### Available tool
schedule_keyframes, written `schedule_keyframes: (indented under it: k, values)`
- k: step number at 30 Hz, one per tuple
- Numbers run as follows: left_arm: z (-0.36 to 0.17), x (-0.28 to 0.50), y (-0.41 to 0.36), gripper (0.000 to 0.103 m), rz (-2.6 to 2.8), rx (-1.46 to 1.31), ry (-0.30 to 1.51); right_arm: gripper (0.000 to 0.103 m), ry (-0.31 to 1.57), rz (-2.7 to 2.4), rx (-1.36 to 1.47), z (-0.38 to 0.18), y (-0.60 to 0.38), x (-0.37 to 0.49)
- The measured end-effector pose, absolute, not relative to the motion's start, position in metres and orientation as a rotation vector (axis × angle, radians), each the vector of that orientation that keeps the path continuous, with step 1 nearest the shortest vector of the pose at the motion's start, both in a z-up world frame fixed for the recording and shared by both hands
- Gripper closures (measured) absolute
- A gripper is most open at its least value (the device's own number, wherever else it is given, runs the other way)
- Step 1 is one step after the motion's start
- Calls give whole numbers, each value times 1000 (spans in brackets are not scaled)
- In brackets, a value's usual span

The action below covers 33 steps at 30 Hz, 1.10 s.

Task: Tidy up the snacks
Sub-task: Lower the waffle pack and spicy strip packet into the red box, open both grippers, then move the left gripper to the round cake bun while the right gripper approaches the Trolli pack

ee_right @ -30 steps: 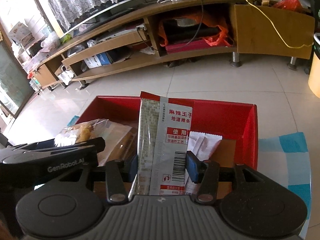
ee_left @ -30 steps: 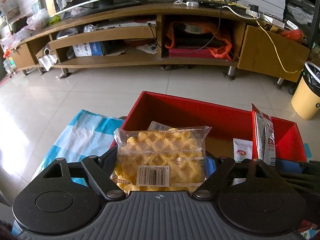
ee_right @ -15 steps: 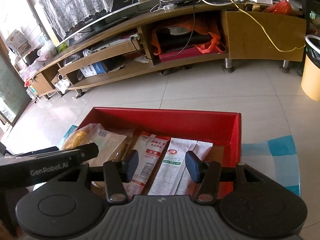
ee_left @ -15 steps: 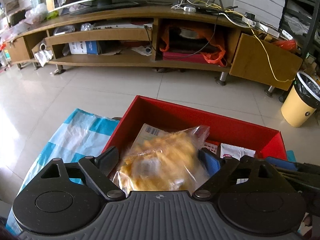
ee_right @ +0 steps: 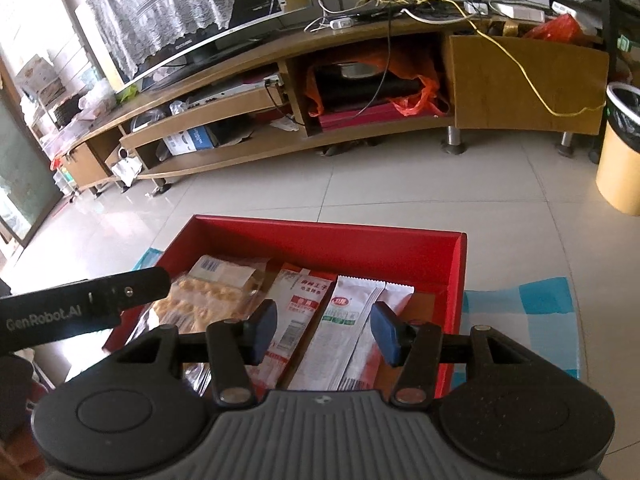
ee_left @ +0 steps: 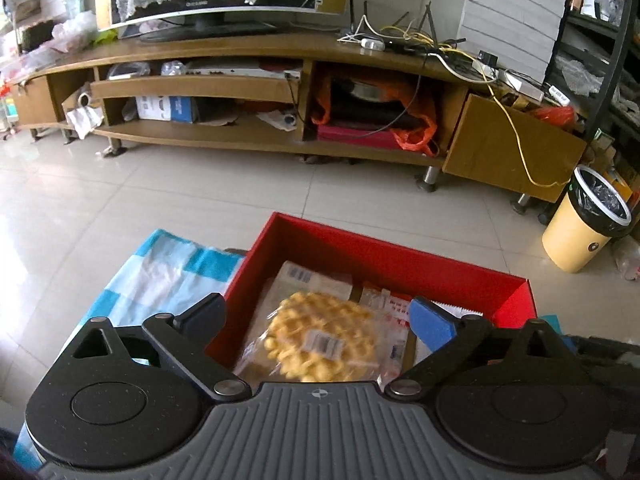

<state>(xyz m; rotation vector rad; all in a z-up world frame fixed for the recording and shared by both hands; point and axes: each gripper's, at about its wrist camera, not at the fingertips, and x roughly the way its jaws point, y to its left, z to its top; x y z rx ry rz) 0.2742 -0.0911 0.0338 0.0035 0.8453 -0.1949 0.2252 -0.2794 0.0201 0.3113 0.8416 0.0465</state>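
Now both claws hang over the red box (ee_right: pixel 456 264), neither gripping anything. The left claw (ee_left: pixel 316 316) is opening wide, and the waffle pack (ee_left: pixel 320 340) lies loose below it on other packets at the box's left end. The right claw (ee_right: pixel 324 330) is partly open and empty above the sachets (ee_right: pixel 344 332) lined along the floor. The waffle pack sits slanted on a heap, so a careless pass could snag its crinkly wrapper and drag it out; stacked packets may slide.
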Motion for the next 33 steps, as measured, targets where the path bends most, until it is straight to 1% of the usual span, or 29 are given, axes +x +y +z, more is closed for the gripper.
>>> schedule_keyframes:
  k: [7,16,24,33]
  values:
    - [31,257,-74,3,-163,-4,887,50,829,39,314,32,-282,205]
    - [15,225,-56,3,-144,-5,976,50,864,57,307,28,-273,181]
    - [-11,198,-52,2,-134,-26,1089,48,857,64,323,35,-270,149]
    - [-39,201,-54,2,-81,-68,1181,45,882,96,303,32,-265,123]
